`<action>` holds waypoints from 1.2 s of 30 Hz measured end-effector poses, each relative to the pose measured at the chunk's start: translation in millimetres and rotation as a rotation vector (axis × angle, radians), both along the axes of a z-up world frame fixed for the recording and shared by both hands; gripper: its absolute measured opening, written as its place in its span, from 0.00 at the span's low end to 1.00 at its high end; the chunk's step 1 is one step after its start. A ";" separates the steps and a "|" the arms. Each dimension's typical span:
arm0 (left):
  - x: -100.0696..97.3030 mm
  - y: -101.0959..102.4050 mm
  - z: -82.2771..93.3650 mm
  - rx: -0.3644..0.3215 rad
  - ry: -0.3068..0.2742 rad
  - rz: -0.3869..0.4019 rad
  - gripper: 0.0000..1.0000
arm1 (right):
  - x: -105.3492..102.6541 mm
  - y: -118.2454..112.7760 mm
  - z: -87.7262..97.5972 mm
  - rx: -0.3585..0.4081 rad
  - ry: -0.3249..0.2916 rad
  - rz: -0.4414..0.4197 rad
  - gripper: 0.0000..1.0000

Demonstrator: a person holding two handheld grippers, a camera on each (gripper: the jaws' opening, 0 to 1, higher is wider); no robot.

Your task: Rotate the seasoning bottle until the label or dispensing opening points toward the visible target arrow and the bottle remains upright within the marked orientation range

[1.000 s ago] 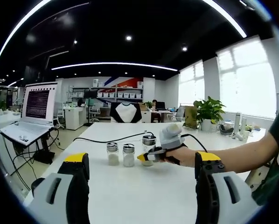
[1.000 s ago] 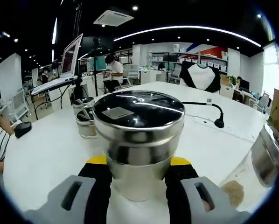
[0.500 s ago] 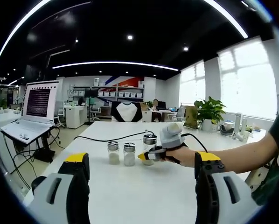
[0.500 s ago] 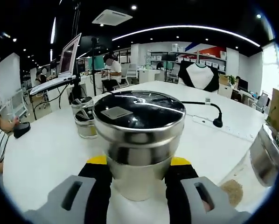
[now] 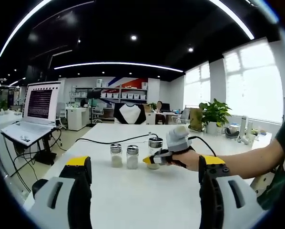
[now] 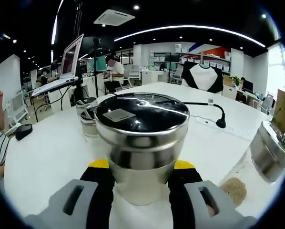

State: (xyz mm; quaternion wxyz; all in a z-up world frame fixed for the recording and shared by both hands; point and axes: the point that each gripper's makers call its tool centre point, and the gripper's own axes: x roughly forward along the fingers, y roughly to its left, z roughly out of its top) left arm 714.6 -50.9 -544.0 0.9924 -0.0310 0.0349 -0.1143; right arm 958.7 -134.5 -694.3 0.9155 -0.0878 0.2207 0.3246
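While the left gripper (image 5: 145,191) is hovering over the white table (image 5: 133,191) with its jaws spread apart and holding nothing, the right gripper (image 6: 141,183) is clamping the seasoning bottle (image 6: 141,138), which is standing upright on the table. Two small shakers (image 5: 124,156) are standing side by side just left of it.

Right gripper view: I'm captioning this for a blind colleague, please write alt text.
The right gripper is shut on a seasoning bottle with a shiny metal lid, upright on a white table. Two smaller shakers stand behind it, to the left.
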 end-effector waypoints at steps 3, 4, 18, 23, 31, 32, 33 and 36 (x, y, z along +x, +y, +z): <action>0.5 -0.4 0.1 0.001 0.000 -0.002 0.98 | -1.3 -2.6 -0.6 0.014 -0.009 0.003 0.43; 0.6 -0.5 0.3 0.000 -0.001 -0.003 0.98 | -1.8 -3.7 -0.6 0.013 -0.005 0.001 0.43; 1.7 -4.4 -1.0 -0.002 0.001 -0.012 0.98 | -19.8 -20.9 -0.6 0.004 0.006 0.002 0.43; 3.2 -5.7 -0.5 -0.004 0.000 -0.014 0.98 | -28.8 -27.4 -0.3 0.003 0.011 0.002 0.43; 5.4 -10.2 -1.8 -0.004 0.005 -0.025 0.98 | -44.4 -37.2 -0.7 0.002 0.017 0.002 0.43; 5.6 -10.5 -1.8 -0.004 0.005 -0.025 0.98 | -46.3 -38.2 -0.8 0.001 0.018 0.001 0.43; 5.7 -11.0 -1.8 -0.003 0.005 -0.027 0.98 | -48.7 -39.6 -0.8 0.003 0.018 0.003 0.43; 6.0 -12.1 -2.0 -0.001 0.005 -0.030 0.98 | -54.0 -43.0 -0.9 0.005 0.020 0.002 0.43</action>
